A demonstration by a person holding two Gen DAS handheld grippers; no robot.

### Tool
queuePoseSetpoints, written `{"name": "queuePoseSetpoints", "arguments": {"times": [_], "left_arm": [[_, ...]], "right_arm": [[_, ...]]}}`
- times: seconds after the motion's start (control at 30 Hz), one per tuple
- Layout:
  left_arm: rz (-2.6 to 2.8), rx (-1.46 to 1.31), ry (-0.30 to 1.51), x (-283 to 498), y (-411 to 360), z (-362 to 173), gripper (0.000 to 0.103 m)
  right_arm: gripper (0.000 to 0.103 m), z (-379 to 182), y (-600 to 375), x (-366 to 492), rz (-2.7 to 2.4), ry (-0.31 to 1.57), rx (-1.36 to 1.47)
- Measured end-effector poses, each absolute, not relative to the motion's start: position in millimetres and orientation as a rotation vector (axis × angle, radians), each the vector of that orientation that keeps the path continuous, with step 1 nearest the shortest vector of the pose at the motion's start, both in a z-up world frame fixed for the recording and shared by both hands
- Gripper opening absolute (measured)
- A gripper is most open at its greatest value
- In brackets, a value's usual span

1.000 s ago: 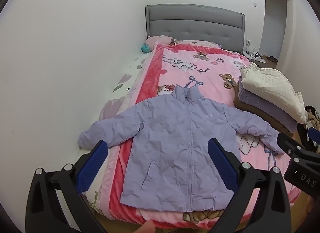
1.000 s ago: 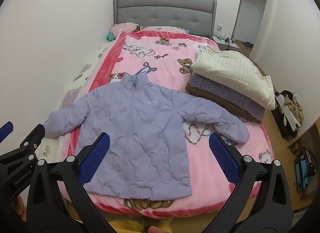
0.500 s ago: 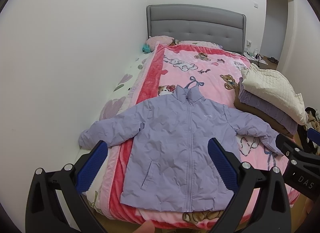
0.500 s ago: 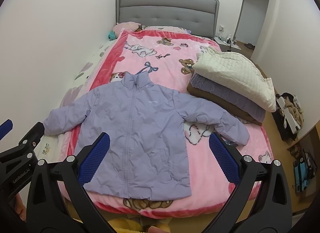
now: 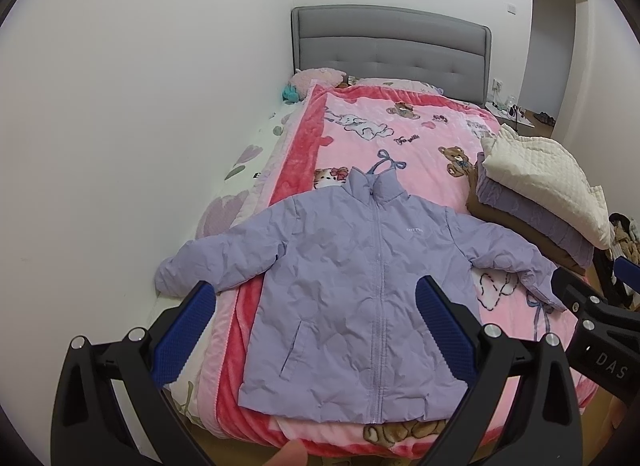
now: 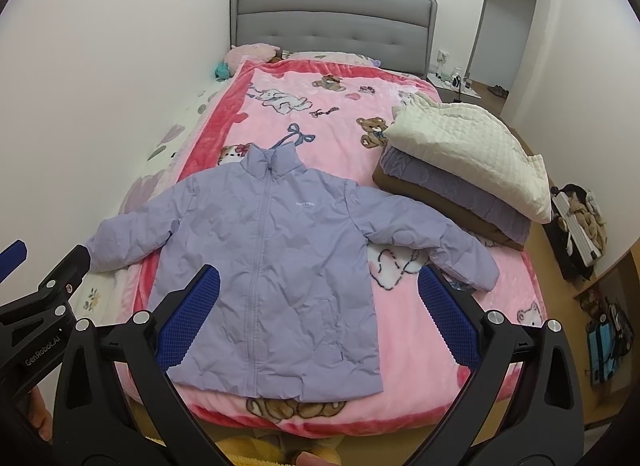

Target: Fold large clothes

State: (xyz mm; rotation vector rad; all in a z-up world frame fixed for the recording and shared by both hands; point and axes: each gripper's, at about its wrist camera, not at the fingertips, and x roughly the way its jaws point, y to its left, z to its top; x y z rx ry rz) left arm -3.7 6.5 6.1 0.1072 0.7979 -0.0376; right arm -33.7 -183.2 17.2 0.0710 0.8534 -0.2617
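Note:
A lilac zip-up puffer jacket [image 5: 352, 286] lies flat, front up, on the pink blanket at the foot of the bed, both sleeves spread out; it also shows in the right wrist view [image 6: 276, 266]. My left gripper [image 5: 316, 326] is open and empty, held above the jacket's hem. My right gripper [image 6: 320, 314] is open and empty, above the hem on the right side. The right gripper's body shows at the right edge of the left wrist view [image 5: 596, 326].
A stack of folded clothes [image 6: 464, 169], cream on lilac on brown, sits on the bed's right side. The white wall [image 5: 120, 145] runs along the bed's left. A grey headboard [image 6: 332, 21] is at the far end. Bags [image 6: 580, 225] lie on the floor at right.
Both grippers have drifted slightly; the view shifted a little. The jacket has not moved and both grippers stay open.

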Motion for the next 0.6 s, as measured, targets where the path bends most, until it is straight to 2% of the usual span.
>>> {"name": "queuePoseSetpoints", "arguments": {"times": [0.6], "left_arm": [[-0.036,0.104,0.803,-3.0,6.6,4.3,0.098]], "right_arm": [[0.095,17.2,-182.8,-33.4,-0.262,0.855,0.069]]}}
